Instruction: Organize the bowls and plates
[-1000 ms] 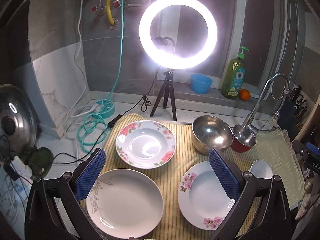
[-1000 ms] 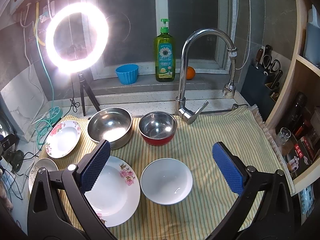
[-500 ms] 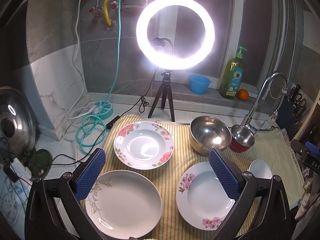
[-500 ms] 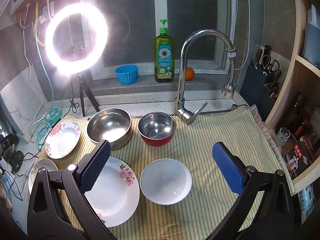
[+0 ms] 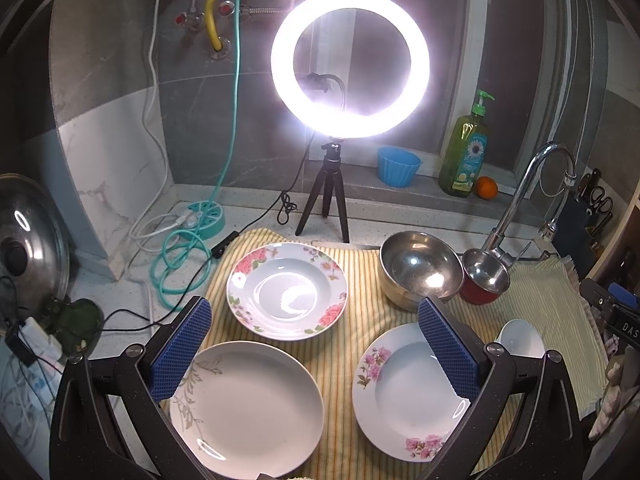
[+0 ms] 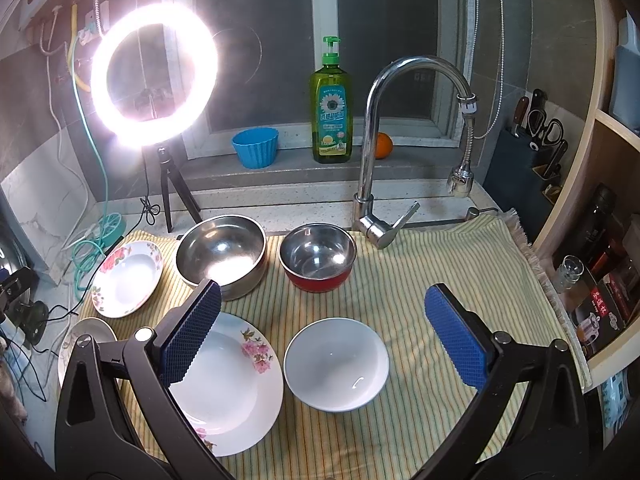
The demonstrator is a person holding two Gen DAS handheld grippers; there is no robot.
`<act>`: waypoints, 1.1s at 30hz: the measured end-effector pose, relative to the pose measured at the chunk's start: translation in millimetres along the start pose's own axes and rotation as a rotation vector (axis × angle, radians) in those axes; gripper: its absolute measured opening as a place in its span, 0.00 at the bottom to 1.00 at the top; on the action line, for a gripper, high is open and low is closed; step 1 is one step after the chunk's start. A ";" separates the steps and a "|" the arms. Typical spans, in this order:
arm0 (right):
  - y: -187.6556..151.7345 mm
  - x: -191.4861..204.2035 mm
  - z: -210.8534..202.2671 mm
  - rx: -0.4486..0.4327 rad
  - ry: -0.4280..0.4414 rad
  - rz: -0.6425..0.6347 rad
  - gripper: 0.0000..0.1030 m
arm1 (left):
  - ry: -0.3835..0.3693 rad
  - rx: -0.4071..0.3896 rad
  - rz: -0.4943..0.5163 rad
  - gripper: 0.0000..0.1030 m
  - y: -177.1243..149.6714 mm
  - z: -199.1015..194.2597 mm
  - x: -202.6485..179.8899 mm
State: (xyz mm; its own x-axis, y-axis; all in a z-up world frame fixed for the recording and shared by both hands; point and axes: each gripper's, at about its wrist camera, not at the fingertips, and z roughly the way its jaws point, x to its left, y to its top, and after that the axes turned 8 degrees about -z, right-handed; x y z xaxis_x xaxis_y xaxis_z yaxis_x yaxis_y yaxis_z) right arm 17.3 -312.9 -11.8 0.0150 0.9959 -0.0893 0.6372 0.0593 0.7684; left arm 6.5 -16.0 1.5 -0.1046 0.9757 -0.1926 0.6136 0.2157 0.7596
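Plates and bowls are lying on a yellow striped cloth (image 6: 420, 280) that is filling the lower half of both frames. Left gripper (image 5: 316, 344) is hanging with its blue pads wide apart and is gripping nothing; under it a plain white plate (image 5: 248, 408) is sitting at lower left, a pink-flower plate (image 5: 412, 392) at lower right, and a rose-rimmed plate (image 5: 286, 290) in the centre. Right gripper (image 6: 324, 334) is also standing wide open and empty, above a small white bowl (image 6: 336, 364) at lower centre. Behind it, a big steel bowl (image 6: 222, 254) and a red steel bowl (image 6: 318, 258) are sitting just beside each other, near the faucet (image 6: 376, 128). A ring light (image 6: 154, 74) is glowing at upper left.
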 end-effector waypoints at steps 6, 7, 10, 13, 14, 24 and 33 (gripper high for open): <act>0.2 0.3 0.6 0.001 -0.001 -0.001 1.00 | -0.002 0.002 0.002 0.99 0.1 2.4 -0.4; 0.1 0.5 0.6 0.001 0.000 0.000 1.00 | -0.002 0.001 0.001 0.99 0.3 2.7 -0.2; -0.1 0.8 0.7 0.001 0.000 0.000 1.00 | -0.003 0.003 0.000 0.99 0.7 4.4 -0.5; -0.1 0.8 1.0 0.001 0.001 0.000 1.00 | -0.002 0.000 0.001 0.99 0.3 4.3 -1.1; 0.1 0.9 1.4 0.001 0.000 0.000 1.00 | -0.003 0.001 0.001 0.99 0.5 5.1 -1.3; 0.5 0.4 3.0 0.002 -0.001 0.001 1.00 | -0.006 0.004 0.004 0.99 2.0 8.6 -4.7; -0.6 3.4 9.5 0.022 0.003 0.006 1.00 | -0.010 0.020 0.009 0.99 0.7 15.2 -6.4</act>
State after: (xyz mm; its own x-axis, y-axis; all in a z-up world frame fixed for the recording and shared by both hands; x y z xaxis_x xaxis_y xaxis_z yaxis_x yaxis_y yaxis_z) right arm 24.3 -310.2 -18.6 0.0163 0.9965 -0.0824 0.6535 0.0517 0.7551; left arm 19.5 -22.7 -6.2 -0.0914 0.9770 -0.1925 0.6299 0.2064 0.7488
